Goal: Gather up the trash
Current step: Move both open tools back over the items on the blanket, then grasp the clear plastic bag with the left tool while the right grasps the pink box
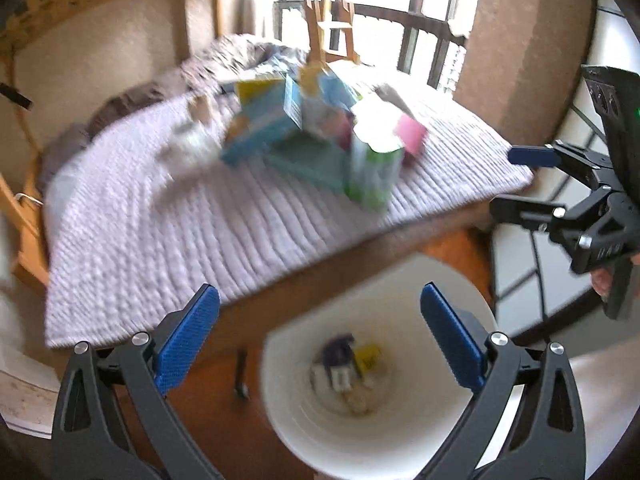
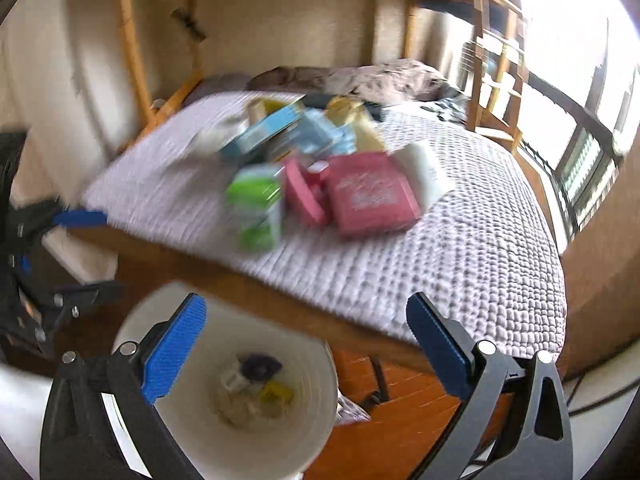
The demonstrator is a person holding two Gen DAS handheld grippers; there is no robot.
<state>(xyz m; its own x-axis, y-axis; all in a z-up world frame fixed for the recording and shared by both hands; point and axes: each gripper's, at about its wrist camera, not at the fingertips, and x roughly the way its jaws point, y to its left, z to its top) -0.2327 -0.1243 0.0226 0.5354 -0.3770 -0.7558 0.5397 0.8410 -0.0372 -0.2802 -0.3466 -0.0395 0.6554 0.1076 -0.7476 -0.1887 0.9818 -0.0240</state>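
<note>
**Both claws empty above the bin, cartons waiting on the bed**

Left wrist view: the left claw (image 1: 320, 344) is spread wide and holds nothing, hovering over the white bin (image 1: 400, 452) on the wooden floor. The bin holds a few small scraps at its bottom, one purple, one yellow, the rest pale; blur hides more. The trash pile (image 1: 312, 136) sits on the bed (image 1: 200, 240), with a green carton (image 1: 374, 172) nearest the edge. A sound next move, I judge, is to take that near carton first, square across its narrow sides.

Right wrist view: the right claw (image 2: 306, 344) is also spread and empty, beside the same bin. A pink box (image 2: 370, 196) lies just beside the green carton. Lift clear of neighbours, lest the loosely stacked heap topple.
</note>
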